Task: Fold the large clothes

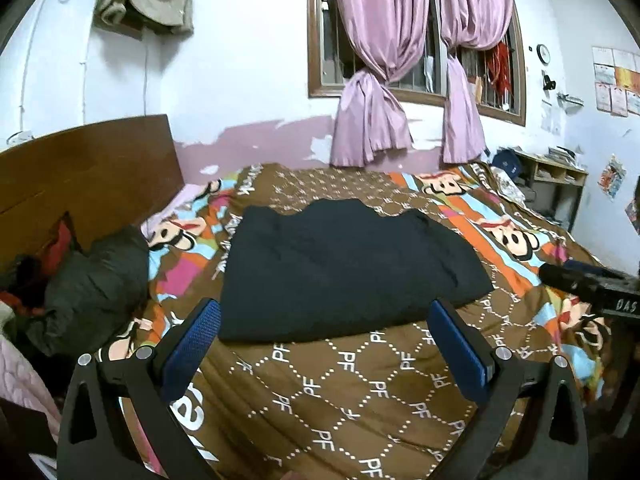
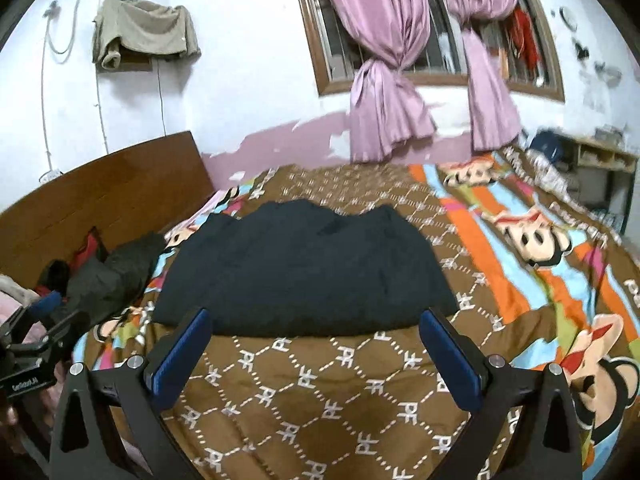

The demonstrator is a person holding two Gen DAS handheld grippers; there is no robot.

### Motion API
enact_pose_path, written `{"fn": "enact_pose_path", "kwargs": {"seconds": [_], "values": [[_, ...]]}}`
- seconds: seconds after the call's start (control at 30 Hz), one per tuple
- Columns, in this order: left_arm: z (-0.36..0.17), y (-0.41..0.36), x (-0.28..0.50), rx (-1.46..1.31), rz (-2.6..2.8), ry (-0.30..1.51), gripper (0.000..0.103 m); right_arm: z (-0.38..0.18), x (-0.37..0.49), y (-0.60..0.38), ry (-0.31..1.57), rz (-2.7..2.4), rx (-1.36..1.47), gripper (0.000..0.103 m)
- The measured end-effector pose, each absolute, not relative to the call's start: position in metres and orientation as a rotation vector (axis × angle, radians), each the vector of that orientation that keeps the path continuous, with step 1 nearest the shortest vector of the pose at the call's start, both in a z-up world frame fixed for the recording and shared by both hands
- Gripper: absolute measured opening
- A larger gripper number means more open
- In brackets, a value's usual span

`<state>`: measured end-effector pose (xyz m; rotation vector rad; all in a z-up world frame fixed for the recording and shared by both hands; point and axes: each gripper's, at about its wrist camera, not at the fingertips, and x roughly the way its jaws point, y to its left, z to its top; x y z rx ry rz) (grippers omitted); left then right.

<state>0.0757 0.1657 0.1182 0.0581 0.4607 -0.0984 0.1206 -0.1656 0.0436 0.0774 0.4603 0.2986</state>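
A dark navy garment (image 1: pixel 340 268) lies folded into a broad flat rectangle on the brown patterned bedspread (image 1: pixel 360 392); the right wrist view shows the same garment (image 2: pixel 304 272) straight ahead. My left gripper (image 1: pixel 326 312) hovers open just short of its near edge, blue pads wide apart and holding nothing. My right gripper (image 2: pixel 316 320) is open too, level with the garment's near fold, empty. The right gripper's black body (image 1: pixel 592 284) shows at the right edge of the left wrist view. The left gripper's body (image 2: pixel 36 332) shows at the left edge of the right wrist view.
A dark grey jacket (image 1: pixel 92 280) is bunched by the wooden headboard (image 1: pixel 88 168) with red and pink fabric near it. Pink curtains (image 1: pixel 380 80) hang at the window behind the bed. A shelf unit (image 1: pixel 556 184) stands at the far right.
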Motion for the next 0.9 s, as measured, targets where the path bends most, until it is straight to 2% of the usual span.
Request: {"fn": "enact_pose_path", "kwargs": {"seconds": [0.13, 0.37, 0.9], "values": [[0.094, 0.172, 0.067, 0.054, -0.07, 0.454, 0.101, 0.033, 0.105, -0.16, 0.403, 0.292, 0.051, 0.103], [0.052, 0.167, 0.051, -0.014, -0.052, 0.508, 0.101, 0.005, 0.087, -0.154, 0.429, 0.309, 0.104, 0.103], [0.037, 0.164, 0.042, 0.04, -0.047, 0.488, 0.101, -0.023, 0.086, -0.136, 0.464, 0.268, -0.009, 0.103]]}}
